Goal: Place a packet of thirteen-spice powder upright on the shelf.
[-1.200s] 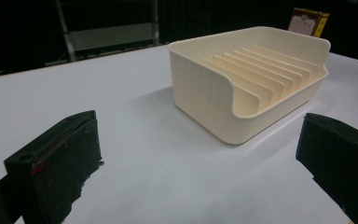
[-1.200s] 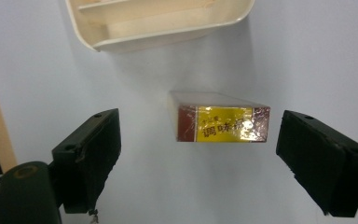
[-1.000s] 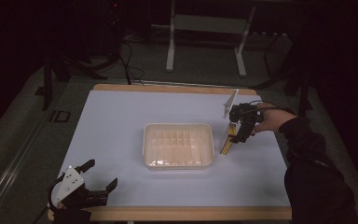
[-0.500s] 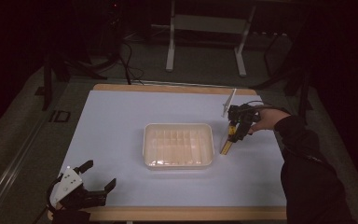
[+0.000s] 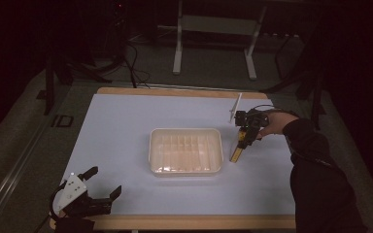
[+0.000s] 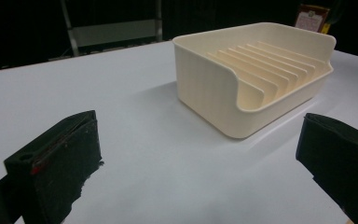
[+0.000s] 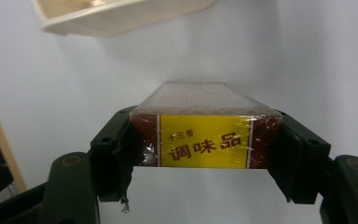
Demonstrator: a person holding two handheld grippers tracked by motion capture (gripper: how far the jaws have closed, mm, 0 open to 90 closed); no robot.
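A cream ribbed tray [image 5: 186,151] sits at the middle of the white table; it shows close up in the left gripper view [image 6: 256,70]. A brown box with a yellow label [image 7: 205,126] is clamped between the jaws of my right gripper [image 7: 205,142]. From above, this box [image 5: 237,150] tilts down to the table just right of the tray, held at its upper end by my right gripper [image 5: 244,130]. My left gripper [image 5: 102,187] lies at the table's near left corner, open and holding nothing.
A thin white upright card [image 5: 235,107] stands behind my right gripper near the table's far edge. The person's dark sleeve [image 5: 315,165] reaches in along the right side. A metal stand [image 5: 213,43] rises on the floor beyond the table.
My right gripper has carried the box slightly toward the far edge and tilted it more steeply. The left gripper has barely shifted.
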